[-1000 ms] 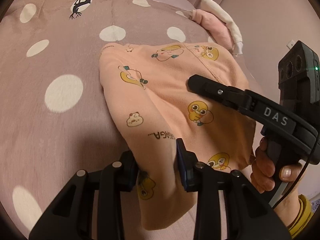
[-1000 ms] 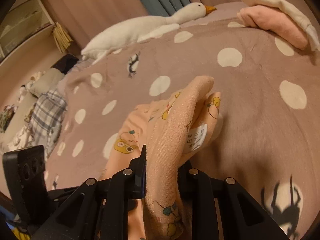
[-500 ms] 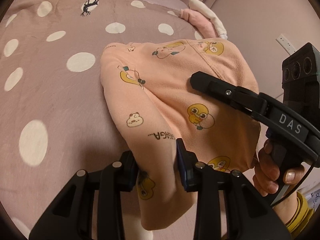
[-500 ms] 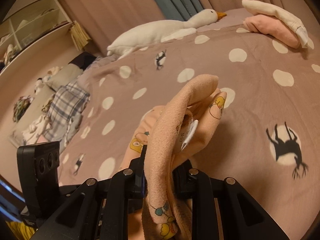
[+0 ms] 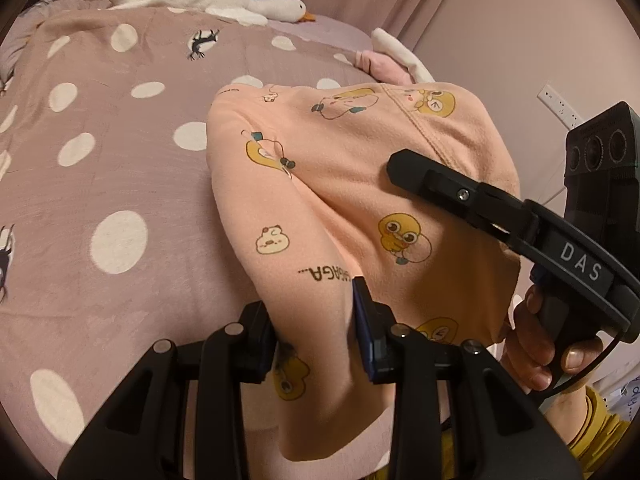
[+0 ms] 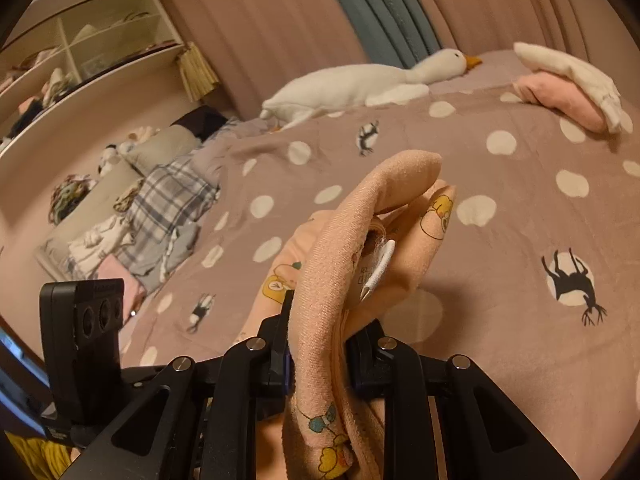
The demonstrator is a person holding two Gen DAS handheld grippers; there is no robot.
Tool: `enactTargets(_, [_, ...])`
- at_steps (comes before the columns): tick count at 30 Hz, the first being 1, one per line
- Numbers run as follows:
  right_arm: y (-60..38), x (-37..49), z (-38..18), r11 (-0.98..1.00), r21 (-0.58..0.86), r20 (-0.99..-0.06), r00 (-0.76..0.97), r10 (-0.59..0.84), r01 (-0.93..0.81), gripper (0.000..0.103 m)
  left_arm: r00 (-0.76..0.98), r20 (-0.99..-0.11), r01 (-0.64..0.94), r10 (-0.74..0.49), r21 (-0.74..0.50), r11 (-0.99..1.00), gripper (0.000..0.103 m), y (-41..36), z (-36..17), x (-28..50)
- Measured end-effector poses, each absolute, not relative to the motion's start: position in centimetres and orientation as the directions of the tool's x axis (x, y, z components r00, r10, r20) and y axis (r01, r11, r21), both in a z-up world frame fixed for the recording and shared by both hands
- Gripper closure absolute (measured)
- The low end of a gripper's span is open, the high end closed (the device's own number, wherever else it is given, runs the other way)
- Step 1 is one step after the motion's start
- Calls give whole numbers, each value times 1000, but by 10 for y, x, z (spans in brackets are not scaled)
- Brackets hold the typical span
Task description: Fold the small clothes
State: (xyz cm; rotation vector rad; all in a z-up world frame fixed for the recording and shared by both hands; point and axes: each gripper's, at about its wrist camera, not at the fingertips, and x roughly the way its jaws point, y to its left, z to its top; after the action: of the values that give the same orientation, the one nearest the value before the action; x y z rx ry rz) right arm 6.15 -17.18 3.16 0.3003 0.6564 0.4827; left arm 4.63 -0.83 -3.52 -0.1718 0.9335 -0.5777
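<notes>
I clamp my left gripper and right gripper on the peach duck-print fleece garment, hanging it between them above the polka-dot bedspread so it drapes straight for folding.

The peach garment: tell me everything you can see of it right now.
The peach garment looks like soft fleece, printed with yellow cartoon ducklings and dark lettering, a seam near its top. A white care label shows inside a fold. It hangs bunched, lifted above the polka-dot bedspread, clamped by the left gripper and right gripper.
</notes>
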Motion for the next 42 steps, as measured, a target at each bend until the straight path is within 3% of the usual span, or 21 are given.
enactTargets(11, [-141,41,50,828,376,-469,685,557,-416,80,531,-671,360,-517,-374,855,70,24,-13,19])
enactTargets(42, [-77,35,67,781,277,-480,624,617,-559,80,622,-640,253,-451,-380,890,69,83,-6,-11])
